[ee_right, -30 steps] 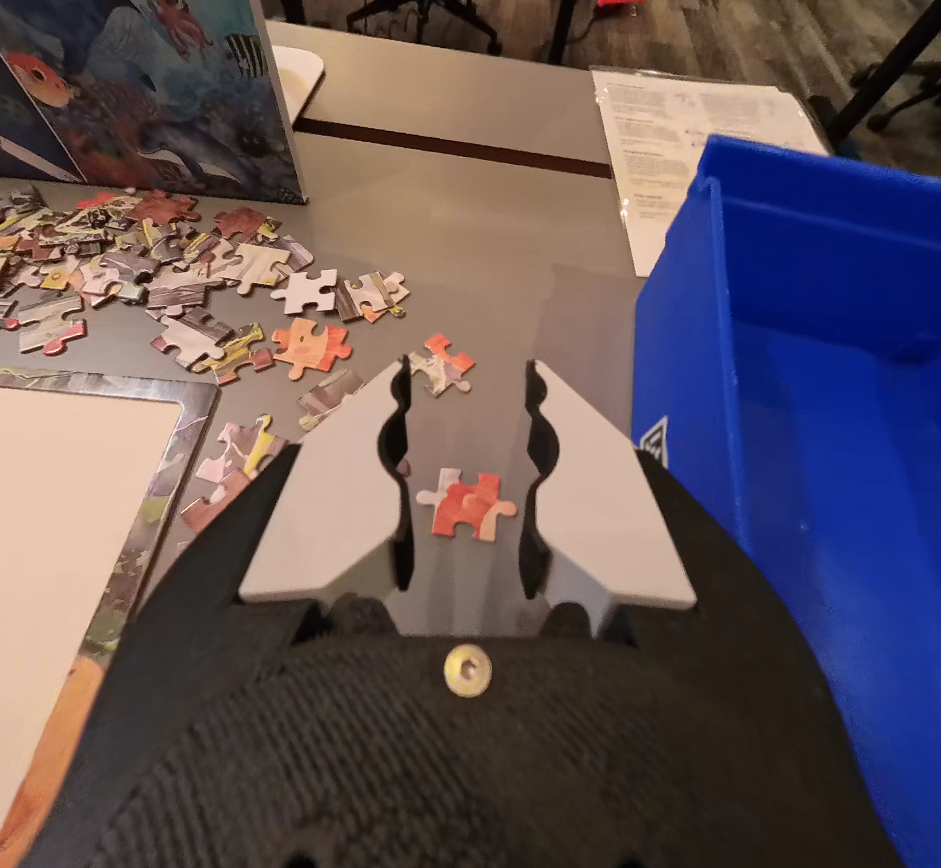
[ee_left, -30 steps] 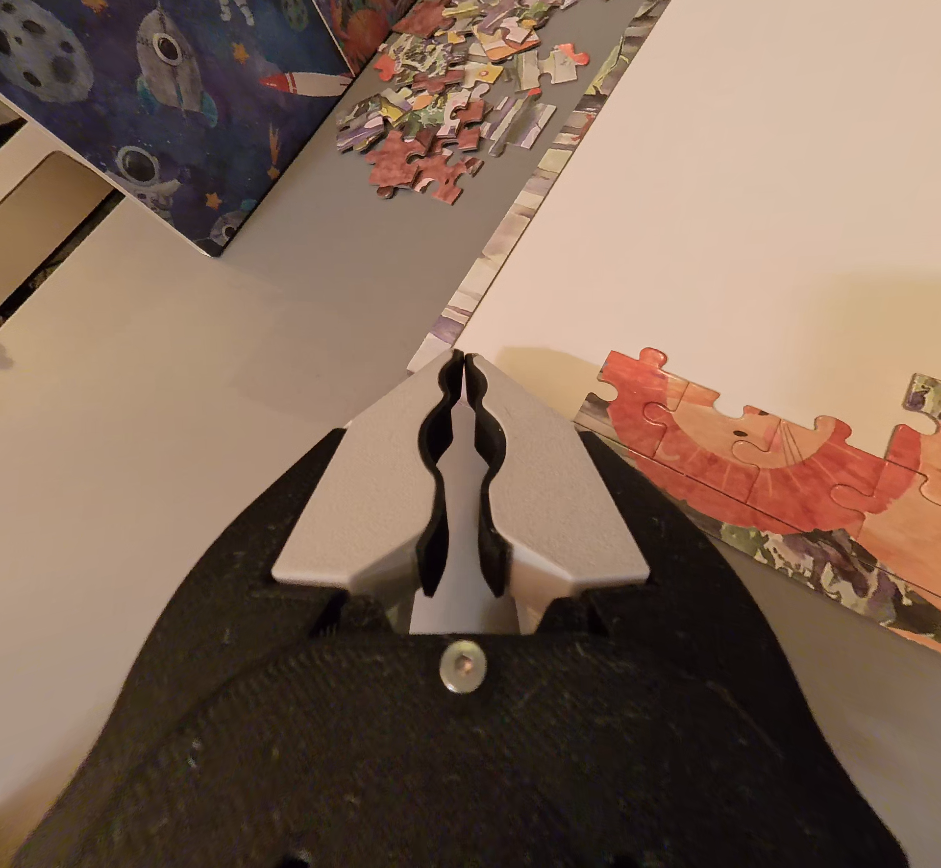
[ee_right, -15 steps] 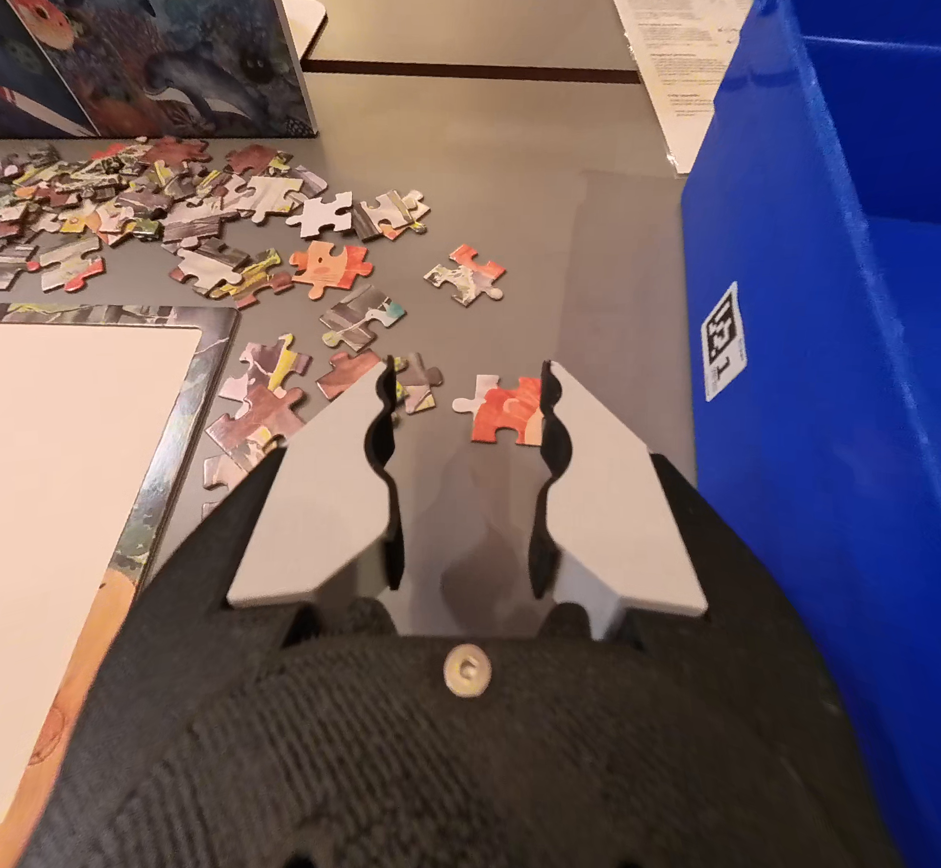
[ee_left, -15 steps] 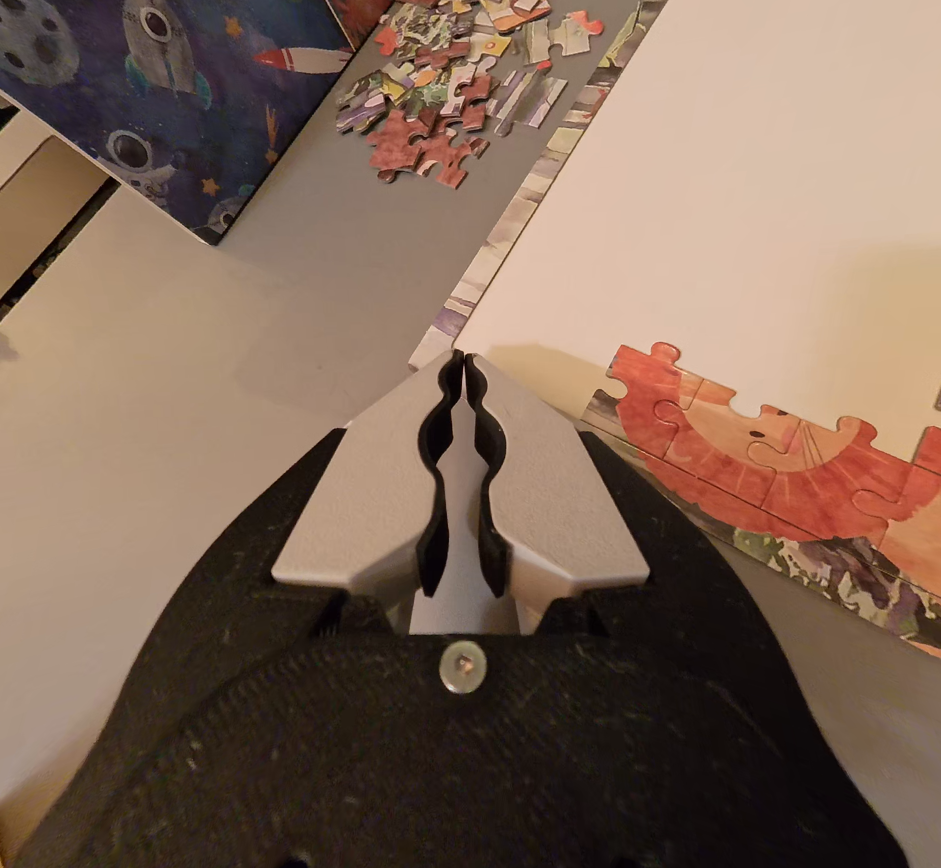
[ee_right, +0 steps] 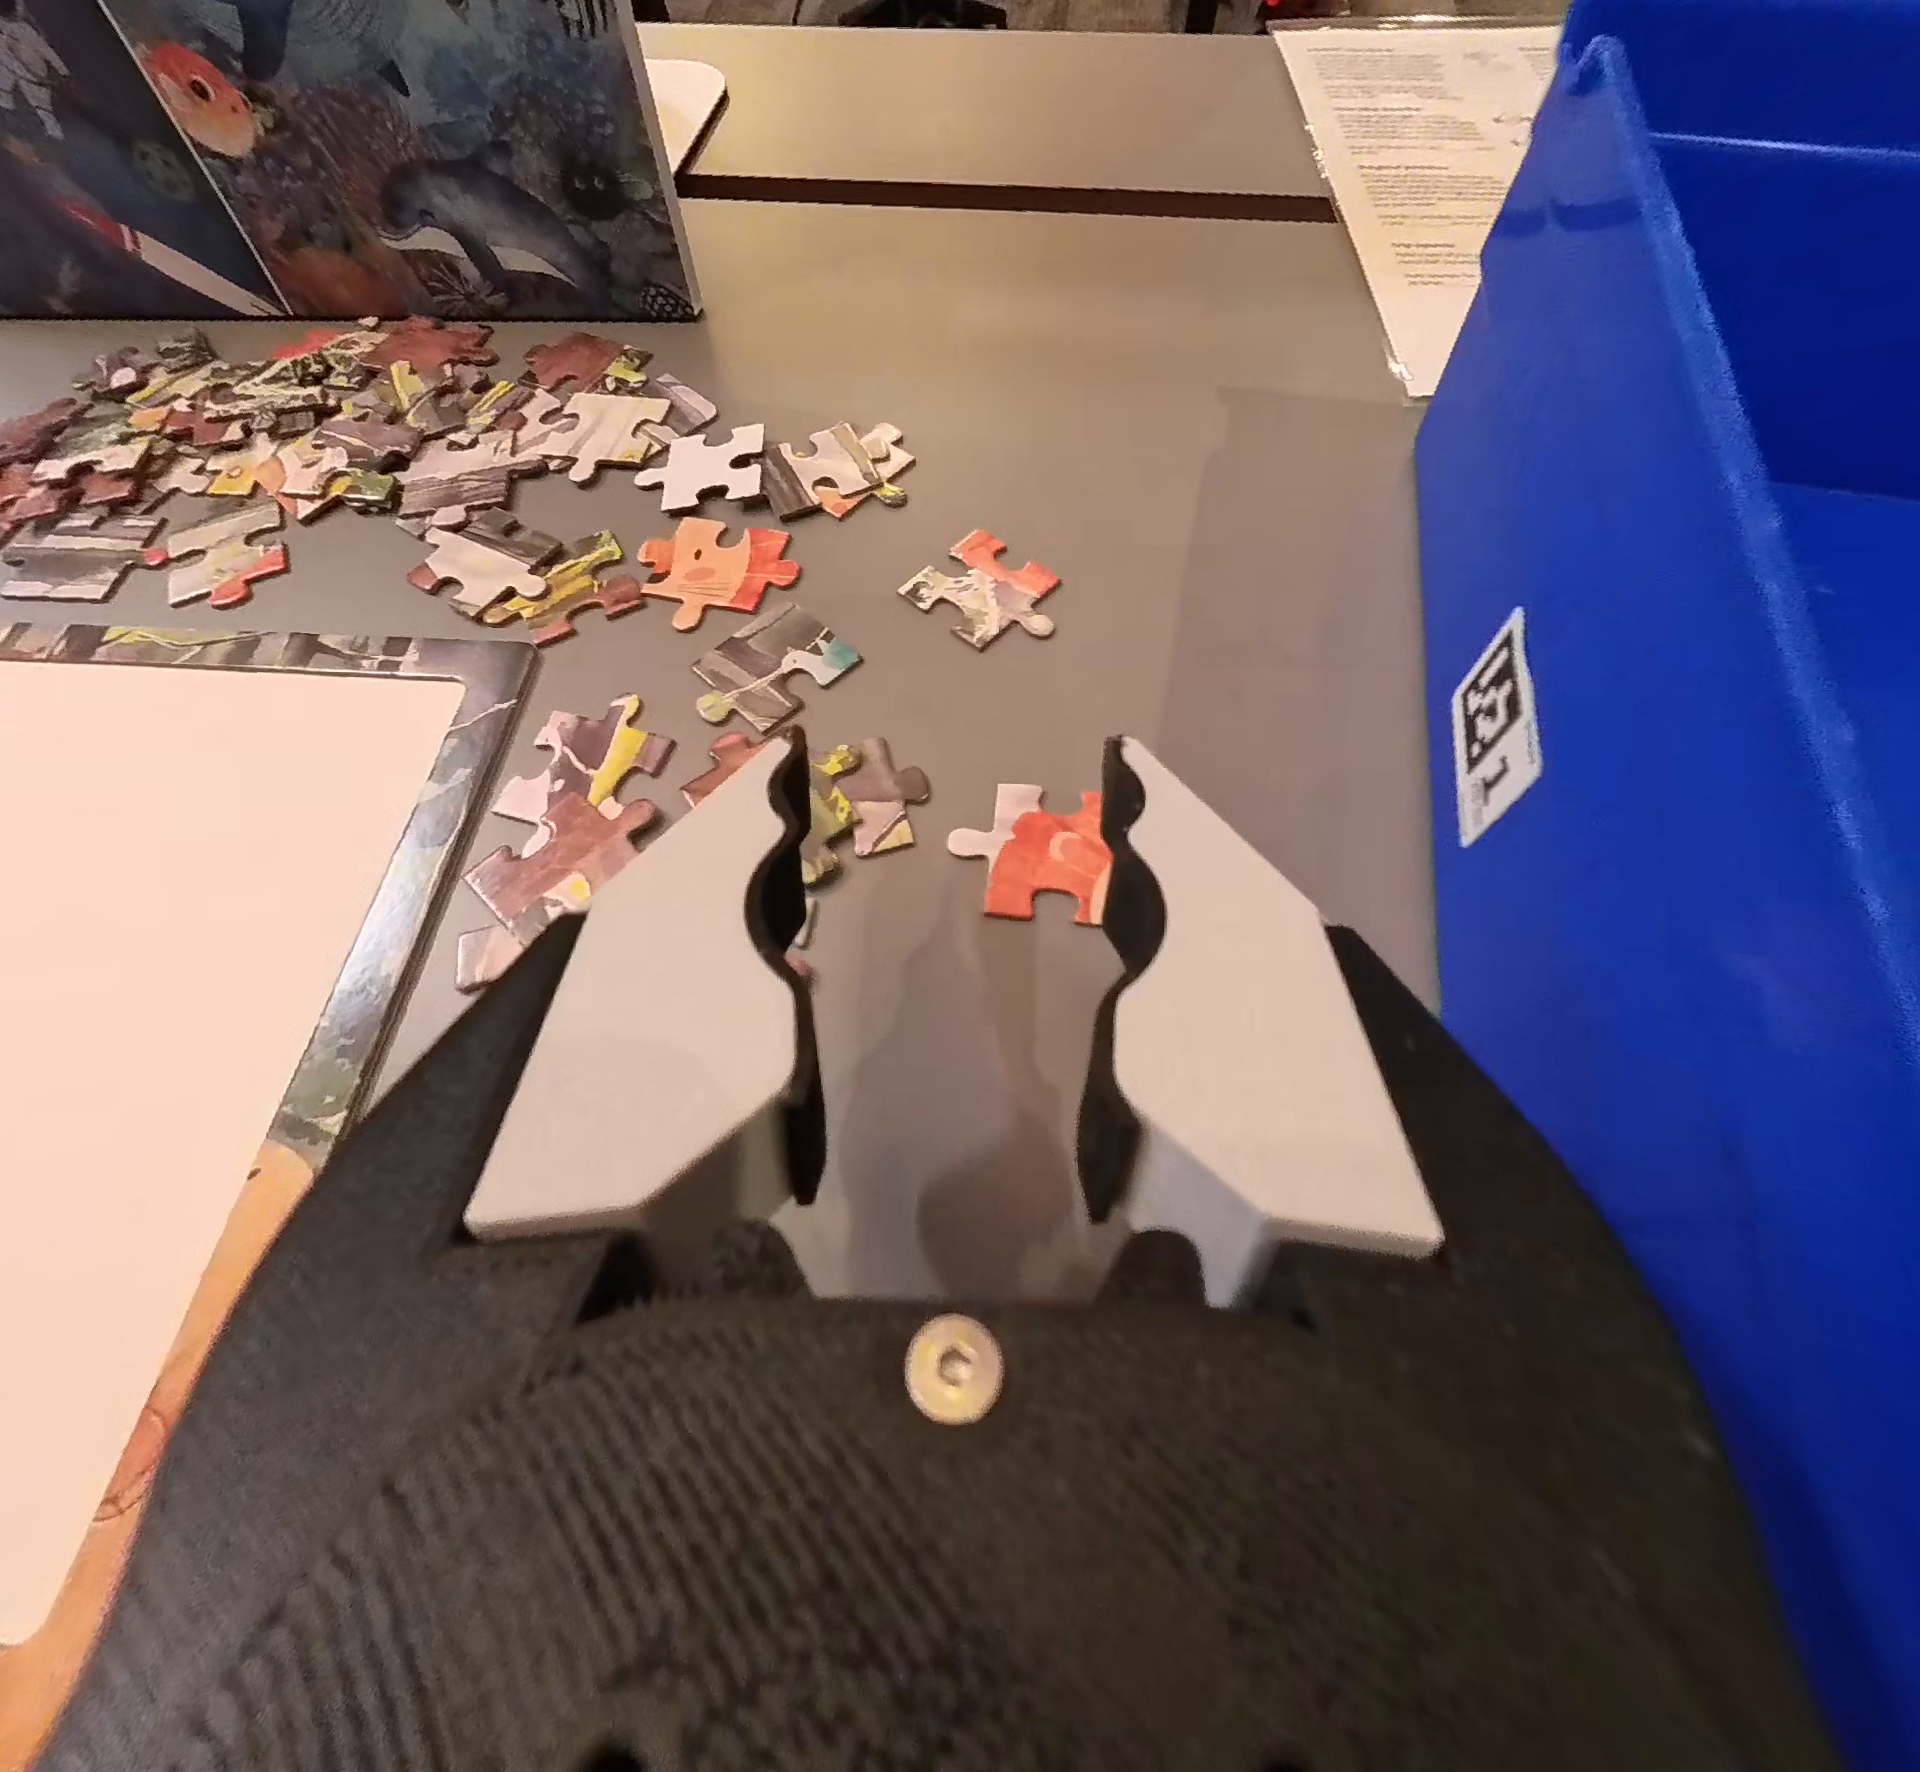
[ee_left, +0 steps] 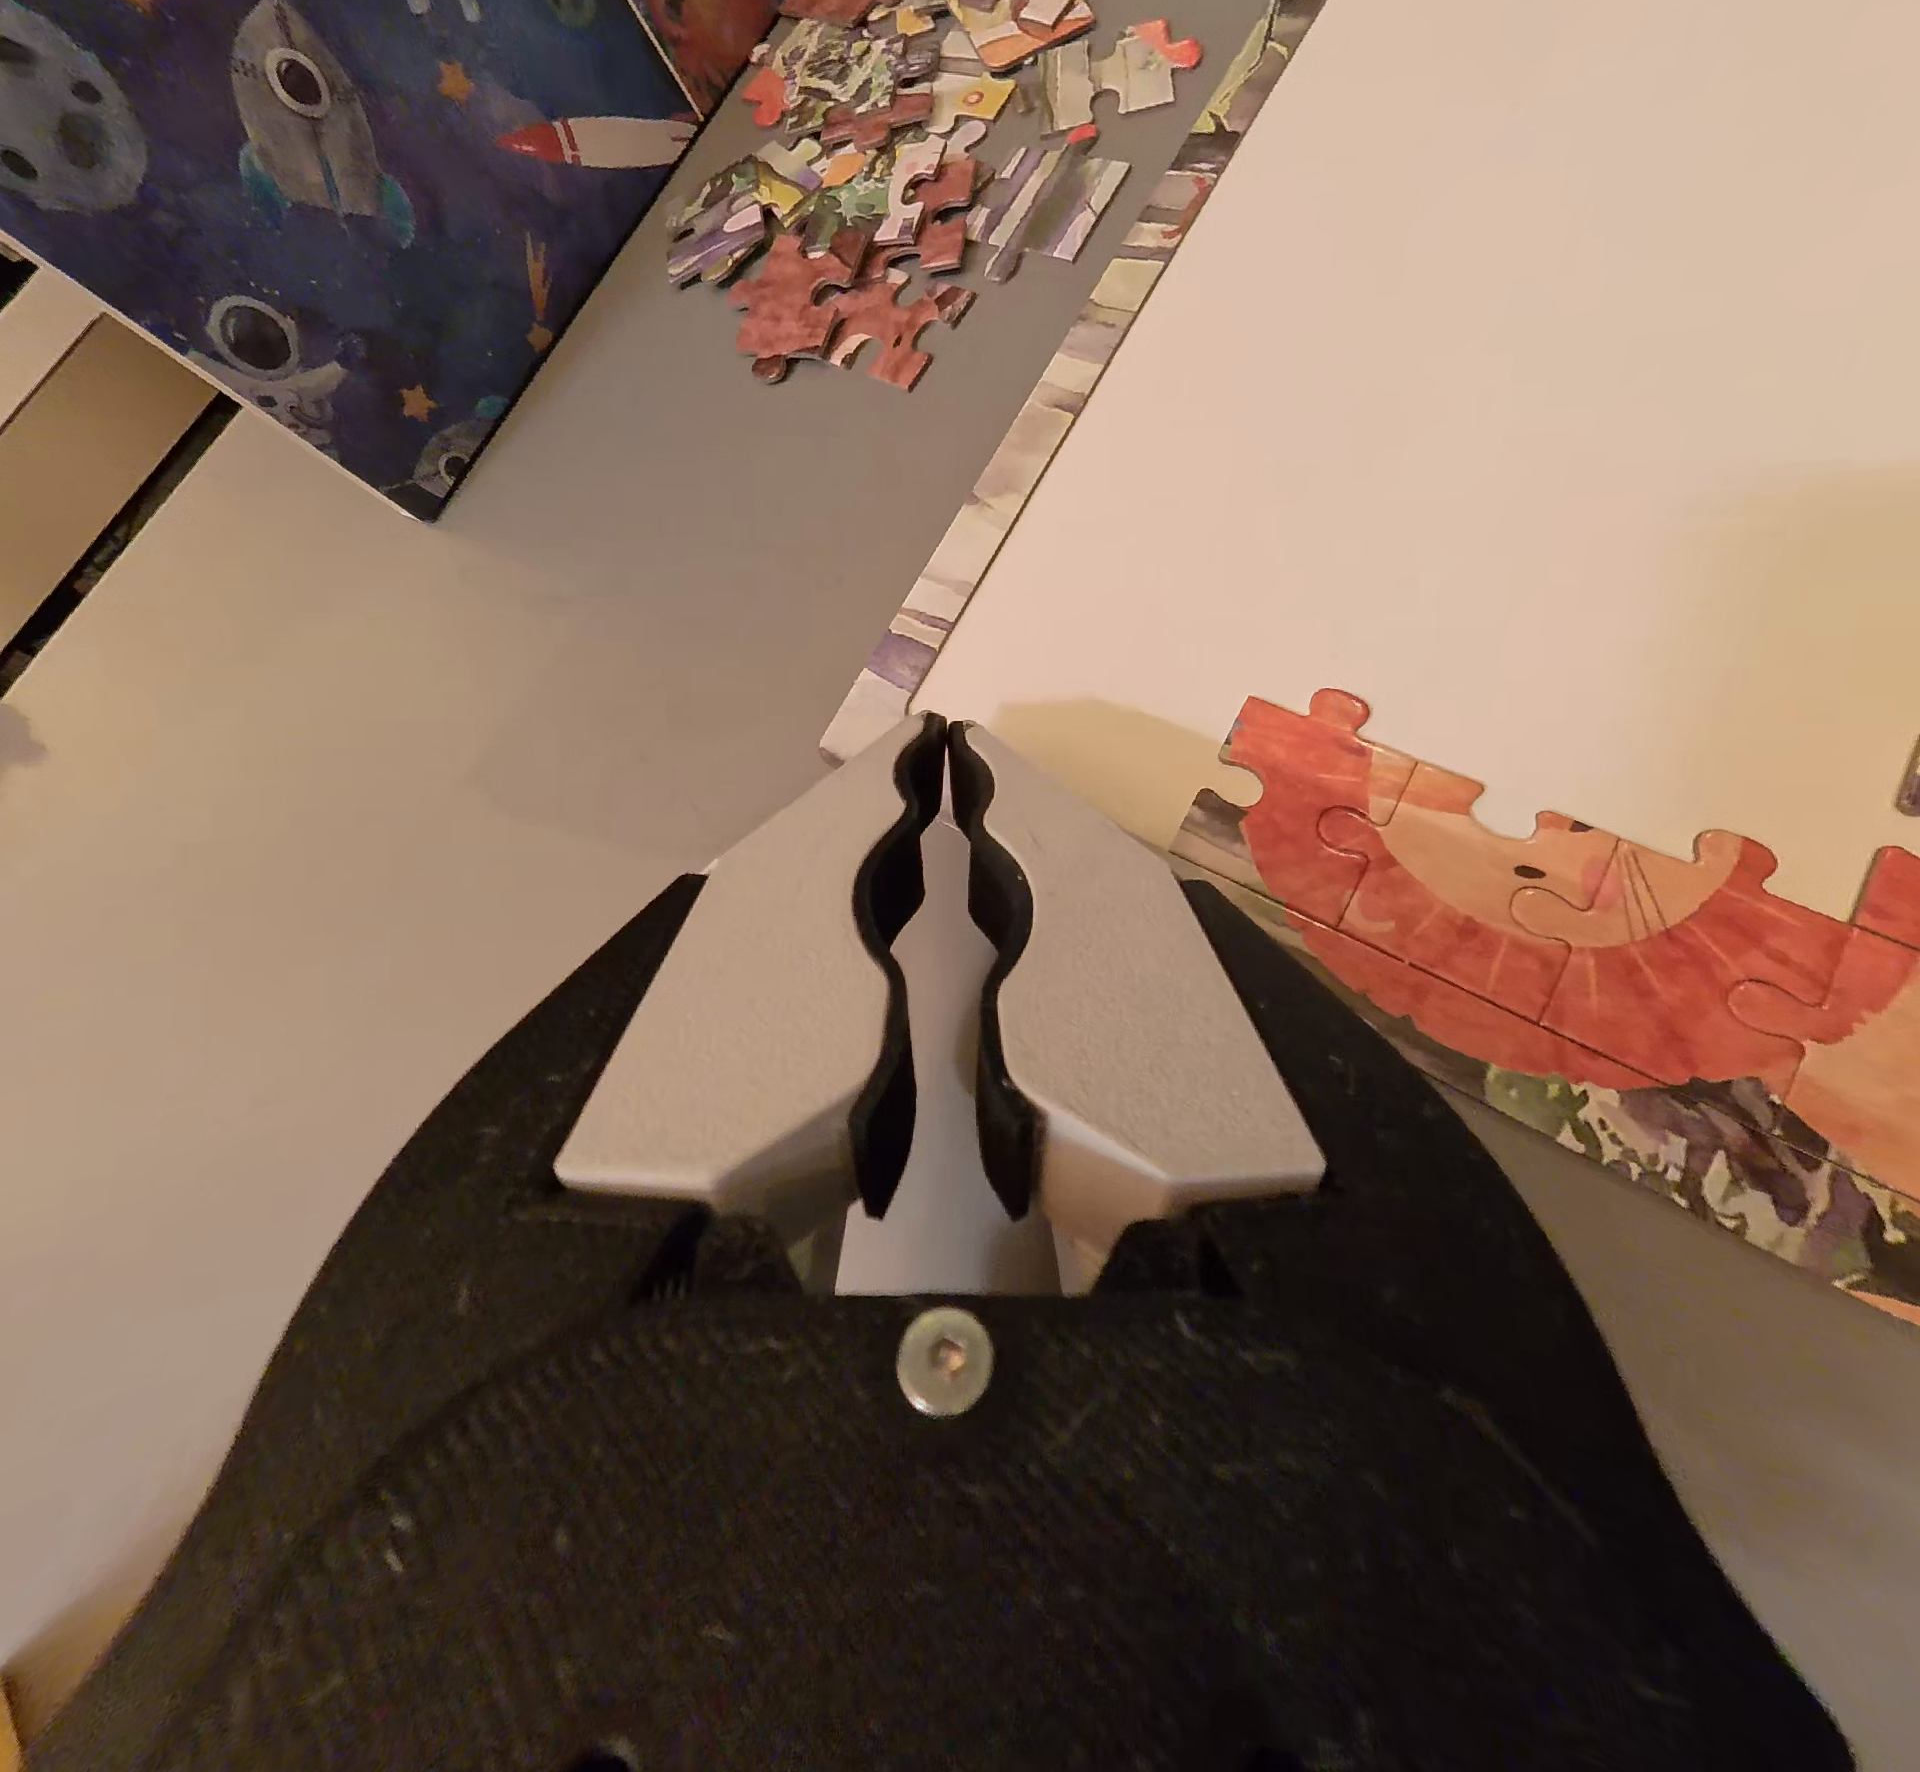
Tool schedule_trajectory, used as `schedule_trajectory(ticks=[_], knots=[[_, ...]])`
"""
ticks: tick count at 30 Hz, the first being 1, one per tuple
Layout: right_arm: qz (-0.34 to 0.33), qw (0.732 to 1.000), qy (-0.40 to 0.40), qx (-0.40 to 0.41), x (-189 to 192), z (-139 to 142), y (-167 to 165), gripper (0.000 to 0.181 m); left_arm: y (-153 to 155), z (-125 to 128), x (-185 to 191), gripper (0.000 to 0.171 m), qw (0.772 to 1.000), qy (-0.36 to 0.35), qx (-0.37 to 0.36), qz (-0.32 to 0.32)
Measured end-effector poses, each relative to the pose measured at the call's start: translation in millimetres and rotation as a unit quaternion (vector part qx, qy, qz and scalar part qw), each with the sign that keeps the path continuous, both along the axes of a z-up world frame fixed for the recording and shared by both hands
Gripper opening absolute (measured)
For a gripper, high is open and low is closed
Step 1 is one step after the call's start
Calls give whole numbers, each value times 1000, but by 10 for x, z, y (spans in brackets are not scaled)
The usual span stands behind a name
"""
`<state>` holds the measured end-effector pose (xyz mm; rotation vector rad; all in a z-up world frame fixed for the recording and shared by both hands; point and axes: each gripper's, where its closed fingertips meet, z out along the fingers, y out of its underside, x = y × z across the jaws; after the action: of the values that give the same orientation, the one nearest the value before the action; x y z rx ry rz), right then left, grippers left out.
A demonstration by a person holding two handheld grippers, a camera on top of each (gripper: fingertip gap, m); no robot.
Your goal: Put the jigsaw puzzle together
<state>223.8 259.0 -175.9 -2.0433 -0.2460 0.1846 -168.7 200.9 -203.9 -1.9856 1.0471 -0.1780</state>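
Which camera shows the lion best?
The left wrist view: the joined lion pieces lie in the puzzle tray, with face and mane clear. The right wrist view shows only an orange sliver at the tray's edge.

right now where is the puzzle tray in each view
Left wrist view: the puzzle tray fills the upper right, with joined orange pieces along its near edge.
Right wrist view: its corner sits at the left edge, left of the open right tool.
Shared landmark: the heap of loose pieces beside the tray.

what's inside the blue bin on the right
Nothing shows inside the blue bin: only bare blue walls and part of its floor. Its near wall hides the rest, so pieces there can't be excluded.
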Motion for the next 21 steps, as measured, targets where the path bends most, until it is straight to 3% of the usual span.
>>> schedule_trajectory(ticks=[21], knots=[[13,1000,-17,-2,-50,-24,-9,57,0,8,0,0,1000,-2,1,0]])
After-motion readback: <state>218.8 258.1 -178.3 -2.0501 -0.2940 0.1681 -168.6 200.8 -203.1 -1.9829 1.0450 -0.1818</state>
